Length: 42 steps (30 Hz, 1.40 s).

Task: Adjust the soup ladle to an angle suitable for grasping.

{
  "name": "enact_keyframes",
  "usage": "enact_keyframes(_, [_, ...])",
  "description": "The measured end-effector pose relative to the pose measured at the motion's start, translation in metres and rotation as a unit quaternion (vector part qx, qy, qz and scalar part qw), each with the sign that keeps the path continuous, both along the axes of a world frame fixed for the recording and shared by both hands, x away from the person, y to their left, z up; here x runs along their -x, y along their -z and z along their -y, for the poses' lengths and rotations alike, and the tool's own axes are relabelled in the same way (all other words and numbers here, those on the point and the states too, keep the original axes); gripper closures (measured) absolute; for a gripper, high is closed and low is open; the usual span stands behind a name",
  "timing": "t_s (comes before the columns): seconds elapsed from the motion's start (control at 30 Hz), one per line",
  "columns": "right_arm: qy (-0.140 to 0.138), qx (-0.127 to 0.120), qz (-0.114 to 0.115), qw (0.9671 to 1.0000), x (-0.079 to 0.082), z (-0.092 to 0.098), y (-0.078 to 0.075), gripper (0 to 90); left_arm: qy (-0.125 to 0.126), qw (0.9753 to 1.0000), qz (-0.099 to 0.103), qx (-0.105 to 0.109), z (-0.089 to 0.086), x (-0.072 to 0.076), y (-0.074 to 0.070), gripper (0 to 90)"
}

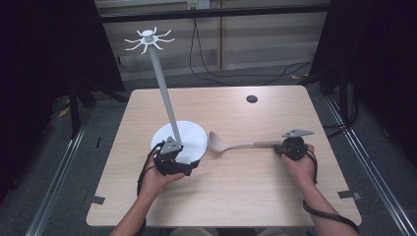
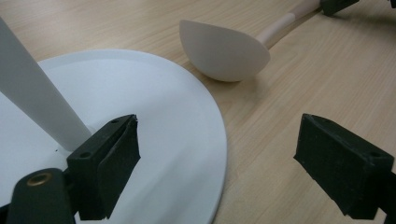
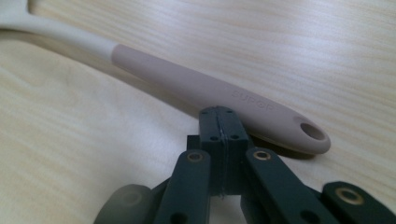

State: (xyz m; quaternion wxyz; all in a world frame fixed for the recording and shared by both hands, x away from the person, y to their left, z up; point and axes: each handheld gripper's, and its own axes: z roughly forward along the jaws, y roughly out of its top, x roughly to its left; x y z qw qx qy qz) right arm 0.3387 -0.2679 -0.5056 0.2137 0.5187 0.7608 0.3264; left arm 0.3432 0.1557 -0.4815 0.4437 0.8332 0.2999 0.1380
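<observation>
A pale ladle [image 1: 236,146] lies on the wooden table with its bowl [image 2: 224,51] next to the white round base [image 1: 189,132] of a stand. The stand's grey pole [image 1: 164,93] leans up to a ring of hooks [image 1: 148,39]. My left gripper [image 1: 173,156] is open at the base's front edge. One jaw sits over the base [image 2: 154,102] near the pole [image 2: 32,93] and the other over bare table, with nothing between them. My right gripper [image 1: 284,147] is shut and empty, its tips [image 3: 219,123] right against the ladle's handle [image 3: 196,86] near the hanging hole.
A small dark round hole [image 1: 252,99] marks the table's far right part. Bare wood lies in front of both hands and behind the ladle. Black cables run across the floor beyond the far edge, and dark frames stand at both sides.
</observation>
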Motion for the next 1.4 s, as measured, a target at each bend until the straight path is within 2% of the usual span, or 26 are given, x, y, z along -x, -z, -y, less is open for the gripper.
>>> enact_keyframes(0.1, [0.015, -0.006, -0.002, 0.9999, -0.007, -0.001, 0.001, 90.0, 0.000, 1.0000, -0.001, 0.002, 0.000, 0.000, -0.001, 13.3])
enact_keyframes(0.23, [0.018, -0.002, 0.000, 0.9998, -0.012, -0.002, 0.001, 90.0, -0.001, 1.0000, 0.000, 0.000, 0.000, 0.001, -0.001, 13.3])
enact_keyframes(0.47, [0.027, 0.007, 0.011, 0.9996, -0.025, -0.005, 0.002, 90.0, 0.001, 1.0000, 0.000, 0.002, 0.000, 0.000, -0.001, 13.3])
enact_keyframes(0.57, [0.040, 0.001, 0.019, 0.9990, -0.032, -0.006, 0.005, 90.0, 0.000, 1.0000, -0.001, 0.002, 0.000, 0.000, -0.001, 13.4])
enact_keyframes(0.83, [0.048, 0.002, 0.022, 0.9986, -0.042, -0.009, 0.005, 89.8, 0.001, 1.0000, 0.000, 0.001, 0.000, 0.000, -0.001, 13.3])
enact_keyframes(0.93, [0.054, -0.006, 0.021, 0.9983, -0.048, -0.011, 0.006, 89.8, 0.001, 1.0000, -0.003, 0.000, 0.001, 0.000, 0.000, 13.3])
enact_keyframes(1.13, [0.057, -0.002, 0.027, 0.9980, -0.055, -0.013, 0.007, 89.3, 0.000, 1.0000, -0.004, 0.003, 0.002, 0.001, 0.000, 13.3])
enact_keyframes(1.4, [0.054, 0.002, 0.028, 0.9982, -0.066, -0.015, 0.007, 87.8, 0.007, 0.9999, -0.001, -0.010, 0.005, 0.002, 0.000, 13.4])
